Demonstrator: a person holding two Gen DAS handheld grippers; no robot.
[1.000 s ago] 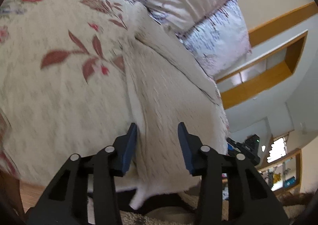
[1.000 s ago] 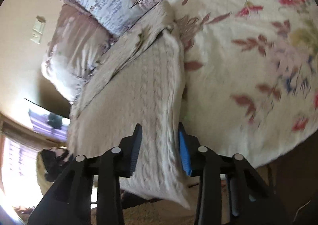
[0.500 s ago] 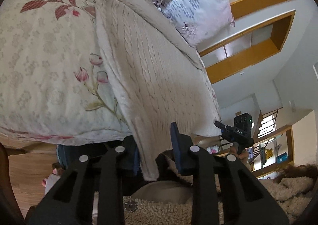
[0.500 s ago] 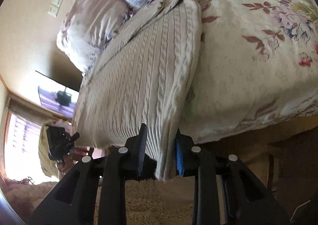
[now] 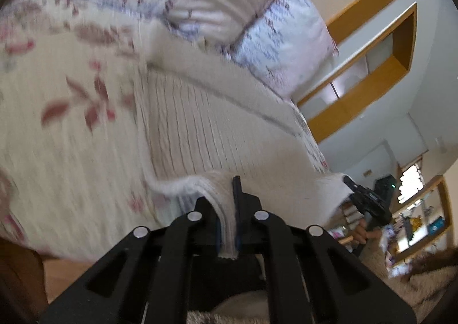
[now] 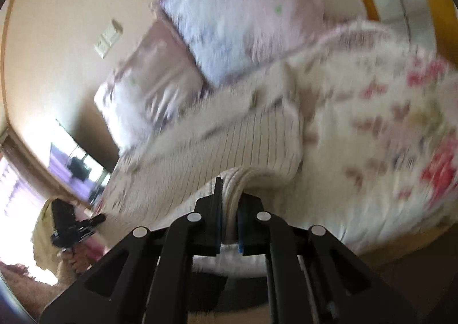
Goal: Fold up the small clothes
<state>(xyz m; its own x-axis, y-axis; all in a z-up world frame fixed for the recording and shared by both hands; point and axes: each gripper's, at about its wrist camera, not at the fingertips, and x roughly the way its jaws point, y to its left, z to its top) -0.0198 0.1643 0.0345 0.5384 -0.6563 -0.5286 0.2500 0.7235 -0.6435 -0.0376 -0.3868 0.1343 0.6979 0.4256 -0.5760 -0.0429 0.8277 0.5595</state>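
Between the closed fingers of the left gripper (image 5: 227,209), a hem corner of the cream cable-knit sweater (image 5: 200,129) is pinched, the knit curling up and over the fingertips. Right gripper (image 6: 229,209): likewise clamped on the opposite hem corner of the sweater (image 6: 252,140), the fabric arching over its tips. Beyond both claws the garment's body lies on the floral bedspread (image 5: 57,123), its lifted hem edge stretched between the two grippers. Farther back, two pale patterned pillows (image 5: 229,3) rest against the wall at the head of the bed. Both views are motion-blurred. A wood-trimmed wall niche (image 5: 395,57) appears at right in the left view.
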